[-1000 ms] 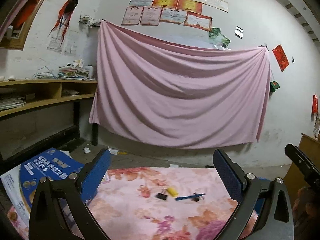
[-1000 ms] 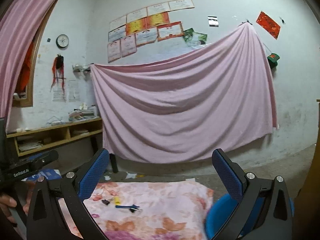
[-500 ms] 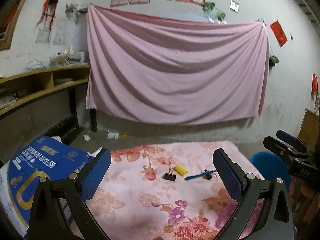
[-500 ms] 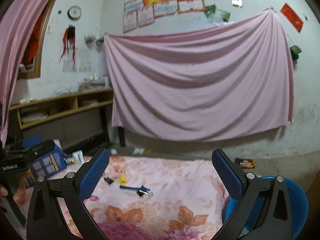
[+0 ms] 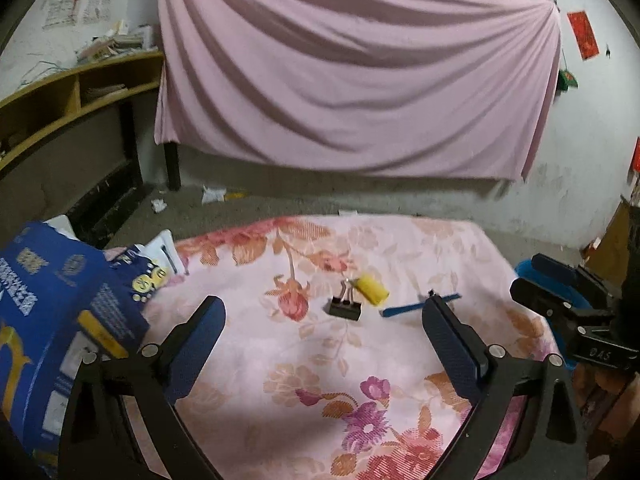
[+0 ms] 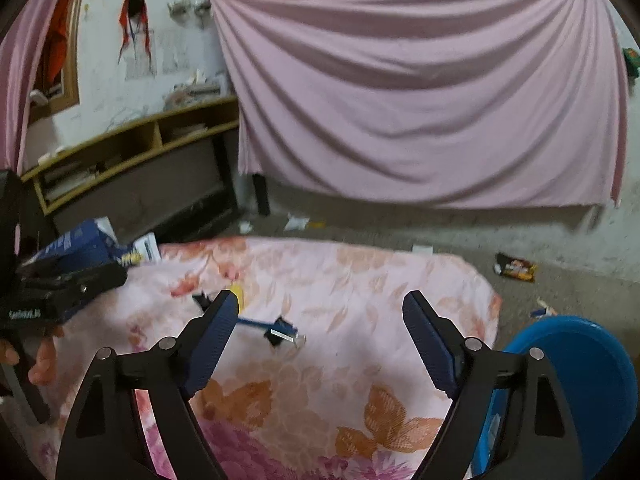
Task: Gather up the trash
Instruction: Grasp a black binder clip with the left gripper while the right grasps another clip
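Closing right tongs (image 6: 320, 312), nothing gripped

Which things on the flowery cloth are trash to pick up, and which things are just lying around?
For the job, likely:
- black binder clip
- yellow piece
- blue razor
- blue bin

Just lying about:
- blue bag
- wooden shelf
- pink sheet
- snack wrapper on the floor, maybe trash too

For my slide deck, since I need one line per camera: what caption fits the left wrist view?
Left gripper open above a floral cloth bearing a binder clip, yellow piece and blue razor.
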Demonstrator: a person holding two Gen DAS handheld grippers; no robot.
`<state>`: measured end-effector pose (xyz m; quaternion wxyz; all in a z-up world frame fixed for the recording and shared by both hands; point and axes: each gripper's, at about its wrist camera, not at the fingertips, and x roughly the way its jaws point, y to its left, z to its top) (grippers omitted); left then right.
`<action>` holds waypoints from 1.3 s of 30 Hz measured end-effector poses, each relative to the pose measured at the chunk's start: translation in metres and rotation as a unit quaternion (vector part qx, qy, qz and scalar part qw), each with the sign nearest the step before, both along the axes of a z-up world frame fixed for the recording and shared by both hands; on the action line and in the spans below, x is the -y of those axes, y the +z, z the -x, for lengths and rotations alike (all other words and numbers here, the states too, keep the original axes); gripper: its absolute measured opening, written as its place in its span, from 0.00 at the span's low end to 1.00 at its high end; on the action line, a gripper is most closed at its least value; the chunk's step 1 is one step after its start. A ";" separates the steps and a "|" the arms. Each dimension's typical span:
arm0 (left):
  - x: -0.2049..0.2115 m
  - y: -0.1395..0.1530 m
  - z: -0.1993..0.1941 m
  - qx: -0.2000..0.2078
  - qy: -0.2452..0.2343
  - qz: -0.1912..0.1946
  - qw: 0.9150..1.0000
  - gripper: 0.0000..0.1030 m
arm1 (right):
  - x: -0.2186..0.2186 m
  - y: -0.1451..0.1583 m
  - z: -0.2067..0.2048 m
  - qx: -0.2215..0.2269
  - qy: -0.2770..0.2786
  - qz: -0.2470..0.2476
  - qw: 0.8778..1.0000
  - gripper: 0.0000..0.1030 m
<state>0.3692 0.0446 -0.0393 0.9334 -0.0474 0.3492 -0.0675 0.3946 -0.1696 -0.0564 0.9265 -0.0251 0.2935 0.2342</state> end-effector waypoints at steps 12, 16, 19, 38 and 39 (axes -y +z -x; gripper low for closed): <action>0.005 -0.039 -0.054 -0.113 -0.029 0.010 0.993 0.59 | -0.023 -0.033 -0.030 -0.108 0.055 0.068 0.990 0.66; 0.009 -0.043 -0.064 -0.112 -0.042 -0.004 0.993 0.56 | -0.035 -0.042 -0.041 -0.131 0.077 0.086 0.985 0.58; 0.008 -0.047 -0.072 -0.116 -0.050 -0.005 0.992 0.50 | -0.045 -0.045 -0.047 -0.134 0.096 0.095 0.982 0.57; 0.031 -0.035 -0.047 -0.070 -0.077 0.008 0.995 0.21 | -0.042 -0.043 -0.043 -0.139 0.124 0.085 0.979 0.24; 0.034 -0.030 -0.042 -0.058 -0.078 0.010 0.995 0.21 | -0.038 -0.040 -0.040 -0.137 0.120 0.080 0.980 0.24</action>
